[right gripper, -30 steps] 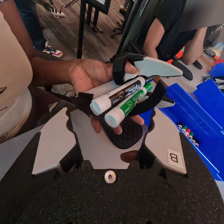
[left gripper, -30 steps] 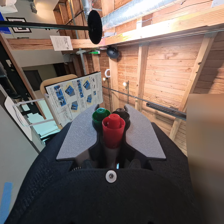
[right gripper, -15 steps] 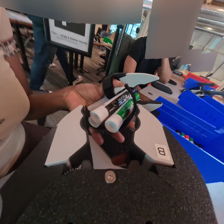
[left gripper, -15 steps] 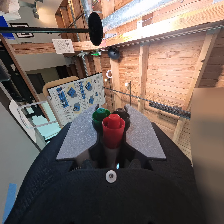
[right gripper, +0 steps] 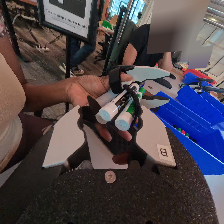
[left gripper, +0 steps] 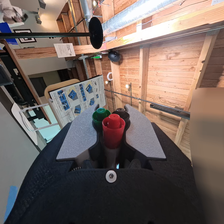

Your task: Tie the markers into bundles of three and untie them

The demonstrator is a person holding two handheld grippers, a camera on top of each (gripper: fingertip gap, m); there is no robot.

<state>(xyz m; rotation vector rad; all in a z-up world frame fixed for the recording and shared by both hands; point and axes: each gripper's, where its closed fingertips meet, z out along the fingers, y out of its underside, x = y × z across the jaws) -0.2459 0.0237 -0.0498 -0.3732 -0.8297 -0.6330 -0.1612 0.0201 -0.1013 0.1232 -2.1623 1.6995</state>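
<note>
You're pinching three markers [left gripper: 113, 128] in the left tool [left gripper: 110, 107], right tool [right gripper: 109, 109] spread, stretching a black band [right gripper: 135, 97] around them.

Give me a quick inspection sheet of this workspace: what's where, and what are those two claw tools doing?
Surface: pale tabletop, mostly covered.
Job's things: three markers, capped red, green and black; a black elastic tie looped round them.
Clutter: blue bins holding more markers.
Grippers: left gripper clamps the markers; right gripper is open around their tail ends and the tie.
Cables: nothing seen on the table.
Surroundings: wooden wall, instruction poster, seated person.
</note>
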